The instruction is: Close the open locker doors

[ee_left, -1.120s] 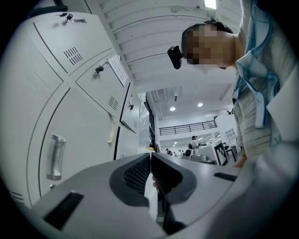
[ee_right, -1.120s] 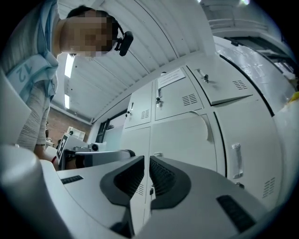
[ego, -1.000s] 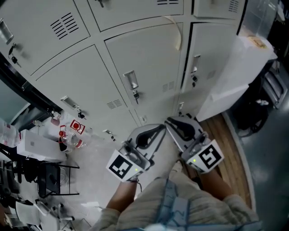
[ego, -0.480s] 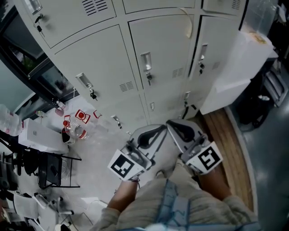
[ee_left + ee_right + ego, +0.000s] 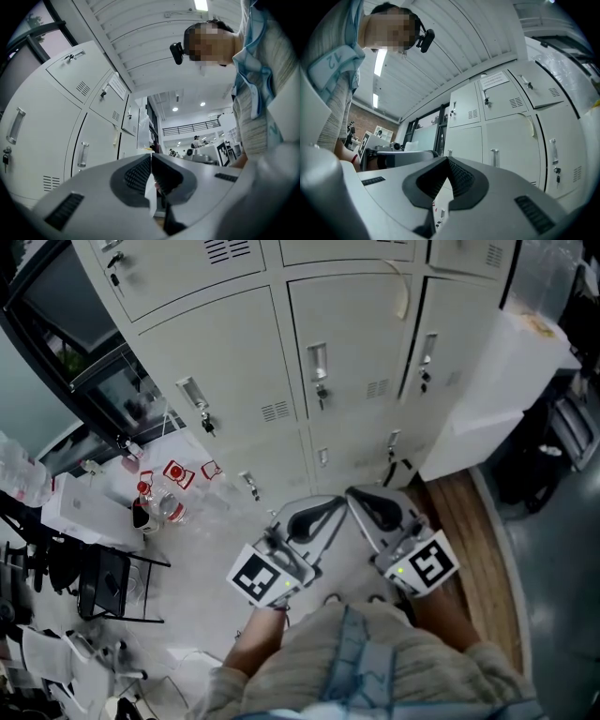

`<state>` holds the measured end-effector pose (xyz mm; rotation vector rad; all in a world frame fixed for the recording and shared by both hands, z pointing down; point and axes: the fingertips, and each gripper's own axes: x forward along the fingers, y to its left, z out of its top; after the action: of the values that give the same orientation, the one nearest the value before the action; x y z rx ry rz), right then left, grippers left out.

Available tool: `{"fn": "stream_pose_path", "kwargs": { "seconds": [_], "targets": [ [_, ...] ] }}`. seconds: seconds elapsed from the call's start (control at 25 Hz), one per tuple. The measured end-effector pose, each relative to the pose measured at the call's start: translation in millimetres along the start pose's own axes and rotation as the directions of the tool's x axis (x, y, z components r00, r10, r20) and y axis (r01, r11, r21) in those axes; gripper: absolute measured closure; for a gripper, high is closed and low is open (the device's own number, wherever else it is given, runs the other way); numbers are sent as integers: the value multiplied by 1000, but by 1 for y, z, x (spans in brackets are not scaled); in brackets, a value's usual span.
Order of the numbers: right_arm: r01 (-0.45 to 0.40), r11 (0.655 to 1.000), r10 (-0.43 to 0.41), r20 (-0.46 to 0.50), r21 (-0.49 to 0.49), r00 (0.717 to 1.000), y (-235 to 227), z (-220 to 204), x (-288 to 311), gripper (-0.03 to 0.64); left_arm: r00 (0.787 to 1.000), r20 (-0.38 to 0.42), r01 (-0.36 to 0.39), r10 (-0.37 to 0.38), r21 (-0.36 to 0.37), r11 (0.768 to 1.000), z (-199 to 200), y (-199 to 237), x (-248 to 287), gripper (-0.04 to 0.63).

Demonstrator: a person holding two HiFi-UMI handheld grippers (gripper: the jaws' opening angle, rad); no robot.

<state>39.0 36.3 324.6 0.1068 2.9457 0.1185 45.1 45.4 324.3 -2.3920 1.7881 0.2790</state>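
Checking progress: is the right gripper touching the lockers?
Apart. In the right gripper view the right gripper is shut in open air, lockers well beyond it.

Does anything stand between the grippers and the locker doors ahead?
Nothing visible does. Bare floor separates the left gripper and right gripper, both shut and empty, from the locker doors; the bottles stand off to the left.

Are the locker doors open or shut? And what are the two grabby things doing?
Pale grey metal locker doors: all in view shut.
Small key in the middle door's lock: hanging down.
Left hand-held gripper: jaws together, empty.
Right hand-held gripper: jaws together, empty.
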Motion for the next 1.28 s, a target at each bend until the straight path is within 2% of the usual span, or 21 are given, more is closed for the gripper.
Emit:
{"fn": "stream_pose_path", "kwargs": {
  "seconds": [0.32, 1.28],
  "targets": [
    [17, 1000, -17, -28, 6, 999, -2, -13, -12, 614, 1000, -23, 1, -2, -23, 1000, -14, -7, 4, 592],
    [8, 1000, -9, -37, -29, 999, -2, -7, -11, 615, 1000, -15, -7, 7, -12, 1000, -10, -8, 4, 592]
  ]
}}
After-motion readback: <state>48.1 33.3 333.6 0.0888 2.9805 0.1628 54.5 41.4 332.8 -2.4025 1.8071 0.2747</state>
